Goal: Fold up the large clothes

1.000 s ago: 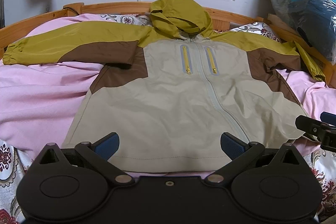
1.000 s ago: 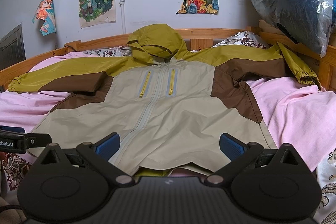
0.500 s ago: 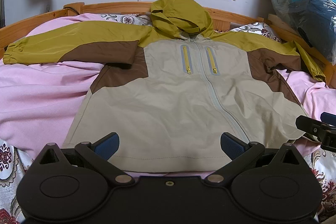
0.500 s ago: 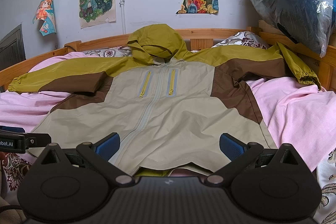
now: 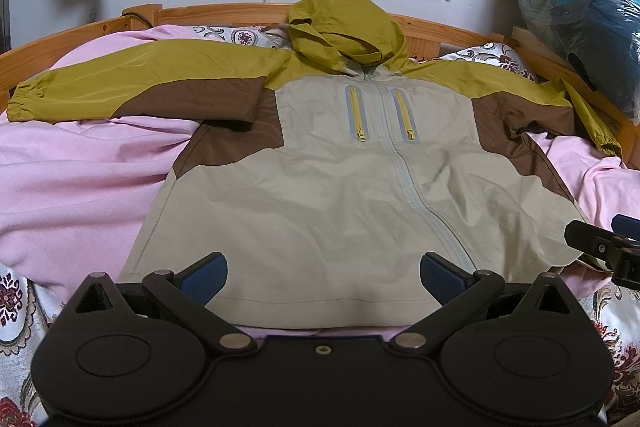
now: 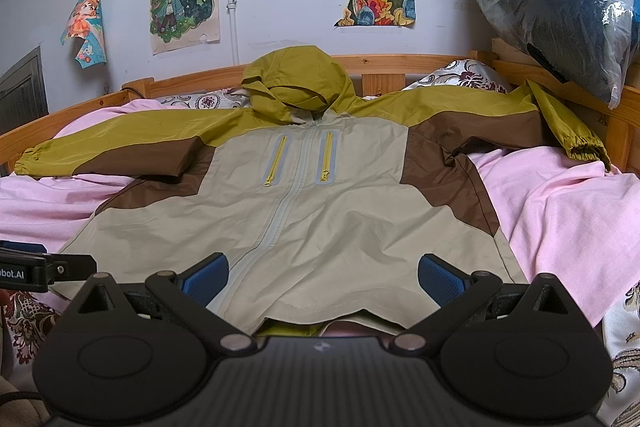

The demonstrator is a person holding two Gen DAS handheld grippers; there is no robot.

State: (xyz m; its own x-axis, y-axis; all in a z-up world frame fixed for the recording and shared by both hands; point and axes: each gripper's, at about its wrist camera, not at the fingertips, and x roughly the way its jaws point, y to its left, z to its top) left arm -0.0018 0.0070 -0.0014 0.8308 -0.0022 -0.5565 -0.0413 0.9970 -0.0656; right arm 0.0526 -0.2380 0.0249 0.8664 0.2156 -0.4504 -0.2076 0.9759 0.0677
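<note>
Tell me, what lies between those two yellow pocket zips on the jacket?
The jacket's pale main zipper runs down between the pocket zips, clearest in the right wrist view.

Wooden bed [image 5: 224, 14]; pink sheet [image 5: 80, 187] spread, jacket [image 5: 340, 187] flat atop.

Beige, brown and olive-yellow jacket [image 5: 320, 195], yellow pocket zips [image 5: 360, 115], pink sheet [image 5: 80, 187], blue-padded black tool [image 5: 322, 277]

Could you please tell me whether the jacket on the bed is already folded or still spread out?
Spread out, unfolded: the jacket lies front up with both sleeves stretched sideways and its hood above.
</note>
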